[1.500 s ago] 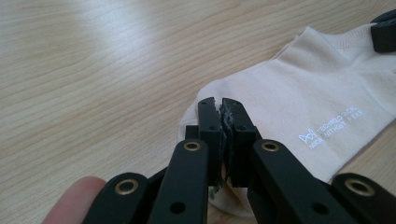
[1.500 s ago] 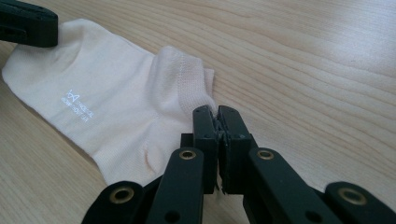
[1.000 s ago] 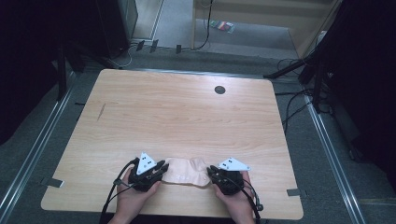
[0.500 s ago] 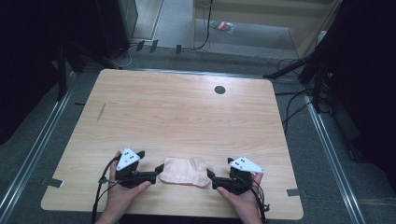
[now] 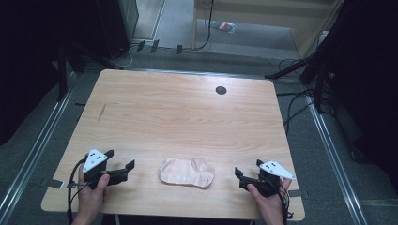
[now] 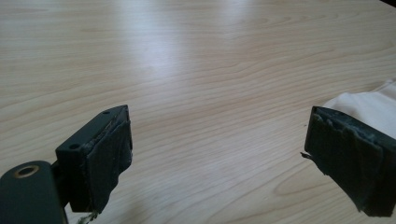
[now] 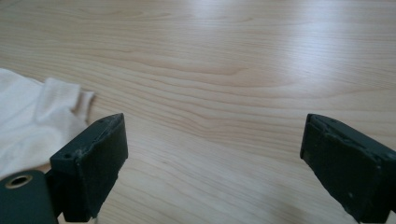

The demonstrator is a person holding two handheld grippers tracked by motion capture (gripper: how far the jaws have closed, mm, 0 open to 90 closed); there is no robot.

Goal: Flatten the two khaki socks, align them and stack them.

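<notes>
Both your grippers are released, and the folded cloth lies free between them.

Your left gripper (image 5: pixel 123 171) stands at 9 o'clock of the cloth (image 5: pixel 186 171) and your right gripper (image 5: pixel 242 176) at 3 o'clock. Their jaws have just been opening, with nothing between them. I judge you let go so the cloth can rest flat by itself; it lies near the front edge of the table (image 5: pixel 187 112), at 6 o'clock from the small dark hole (image 5: pixel 220 90). There is no container on the table, so nothing is kept inside anything here.
</notes>
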